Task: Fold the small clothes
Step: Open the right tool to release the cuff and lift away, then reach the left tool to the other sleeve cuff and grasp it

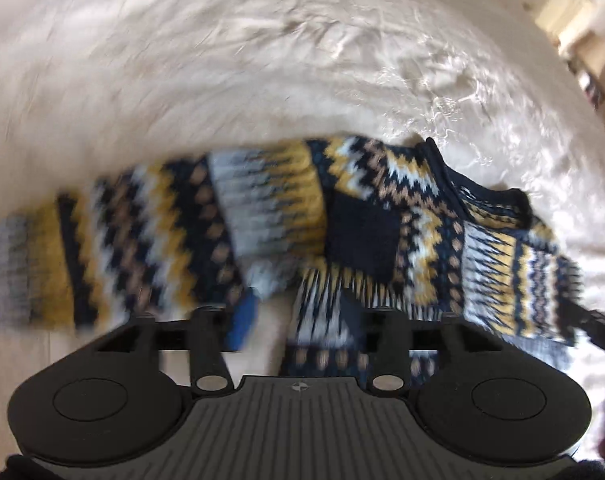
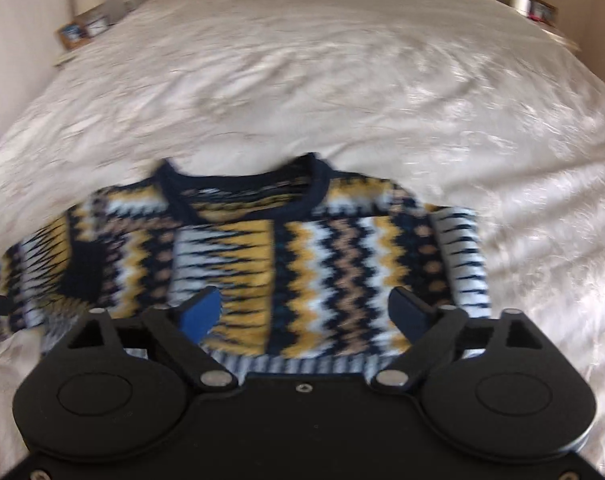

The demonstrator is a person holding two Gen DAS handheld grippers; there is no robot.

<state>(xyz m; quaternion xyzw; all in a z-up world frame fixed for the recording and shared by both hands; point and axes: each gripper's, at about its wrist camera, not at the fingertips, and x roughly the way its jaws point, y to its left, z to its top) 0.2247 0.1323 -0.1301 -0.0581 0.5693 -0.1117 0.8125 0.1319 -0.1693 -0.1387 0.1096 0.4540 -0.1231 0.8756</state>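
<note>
A small knitted sweater [image 2: 294, 264] in navy, yellow, white and tan zigzags lies on a cream bedspread [image 2: 302, 80], neck hole facing away. My right gripper [image 2: 306, 312] is open above its lower hem, one blue pad [image 2: 200, 314] showing. In the left wrist view the sweater [image 1: 262, 232] is blurred, one sleeve stretched to the left. My left gripper [image 1: 298, 320] is close over the sweater's sleeve part; a blue pad [image 1: 242, 324] shows and knit covers the space by the other finger, so its state is unclear.
The wrinkled cream bedspread [image 1: 222, 60] fills both views. A bedside table with a lamp and framed pictures [image 2: 82, 28] stands far left, another with items [image 2: 534, 4] far right. The right gripper's dark edge [image 1: 598, 328] shows at the right.
</note>
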